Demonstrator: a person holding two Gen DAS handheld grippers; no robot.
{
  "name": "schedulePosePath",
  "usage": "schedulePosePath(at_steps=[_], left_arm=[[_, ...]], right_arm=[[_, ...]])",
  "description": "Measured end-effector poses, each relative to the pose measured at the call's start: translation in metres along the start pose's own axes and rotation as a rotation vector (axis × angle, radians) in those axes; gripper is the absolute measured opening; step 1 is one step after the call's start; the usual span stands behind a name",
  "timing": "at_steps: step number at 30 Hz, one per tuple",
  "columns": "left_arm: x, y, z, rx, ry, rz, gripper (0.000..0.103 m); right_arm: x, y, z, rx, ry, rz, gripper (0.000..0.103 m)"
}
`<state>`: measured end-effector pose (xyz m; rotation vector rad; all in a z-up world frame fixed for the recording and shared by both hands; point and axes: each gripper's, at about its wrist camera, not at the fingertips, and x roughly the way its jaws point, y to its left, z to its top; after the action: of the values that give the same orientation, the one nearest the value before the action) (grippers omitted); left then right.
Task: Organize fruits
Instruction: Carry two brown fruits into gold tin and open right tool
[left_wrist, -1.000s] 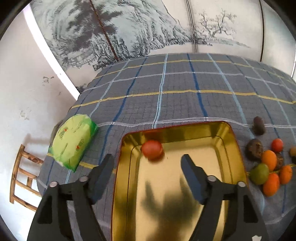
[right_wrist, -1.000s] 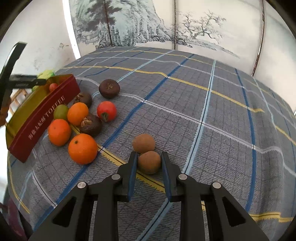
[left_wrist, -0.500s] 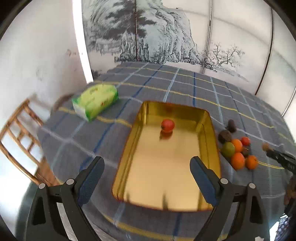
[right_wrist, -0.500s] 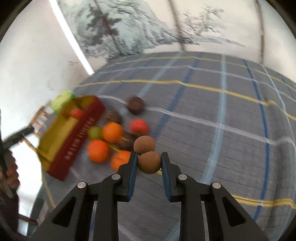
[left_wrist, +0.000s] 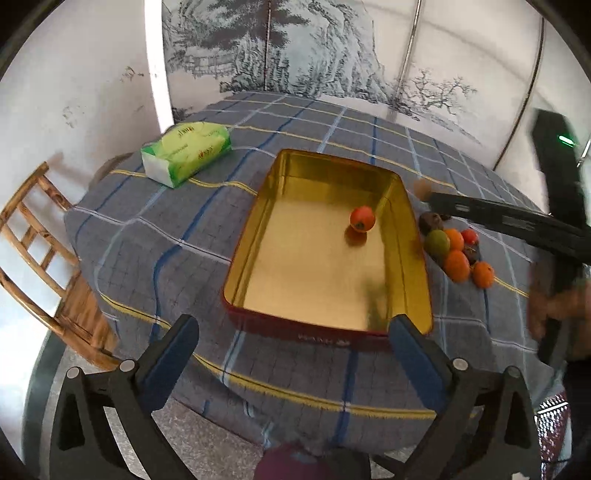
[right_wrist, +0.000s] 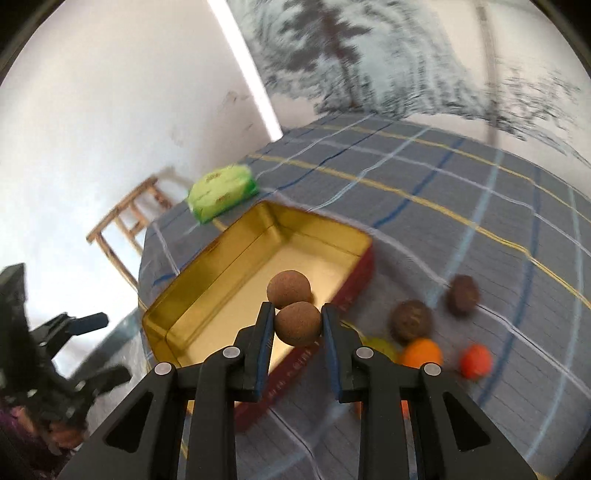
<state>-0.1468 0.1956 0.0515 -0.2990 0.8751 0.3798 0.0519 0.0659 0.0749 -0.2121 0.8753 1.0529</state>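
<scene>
Right tool: fingers clamped on brown round fruit, second brown fruit touching it, both above gold tin. Left tool: fingers spread wide, nothing held, near tin edge. Red tomato inside tin. Loose fruit cluster on bench just beside tin. Green tissue pack well apart.

rectangular gold tin tray: glossy, mirror-like metal inside, red painted wall | checked grey tablecloth: matt woven cloth | two joined brown round fruits: matt, rough skin | green tissue pack: shiny plastic wrap | slatted brown chair: bare wood
</scene>
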Motion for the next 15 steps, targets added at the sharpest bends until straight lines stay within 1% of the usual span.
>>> schedulePosePath(at_steps=[6,9,12,15], left_arm=[[-0.006,0.003,-0.002,0.003,-0.012,0.022,0.102],[-0.011,0.002,-0.004,0.017,-0.036,0.015,0.102],[-0.011,0.004,-0.004,0.021,-0.03,-0.014,0.102],[-0.008,0.005,-0.006,0.022,-0.019,-0.012,0.102]], right_arm=[[0.049,0.017,0.018,-0.033,0.077,0.006,0.026],[0.072,0.026,0.025,-0.046,0.104,-0.001,0.026],[0.088,0.031,0.03,-0.052,0.124,-0.012,0.026],[0.102,0.033,0.034,-0.051,0.15,-0.033,0.026]])
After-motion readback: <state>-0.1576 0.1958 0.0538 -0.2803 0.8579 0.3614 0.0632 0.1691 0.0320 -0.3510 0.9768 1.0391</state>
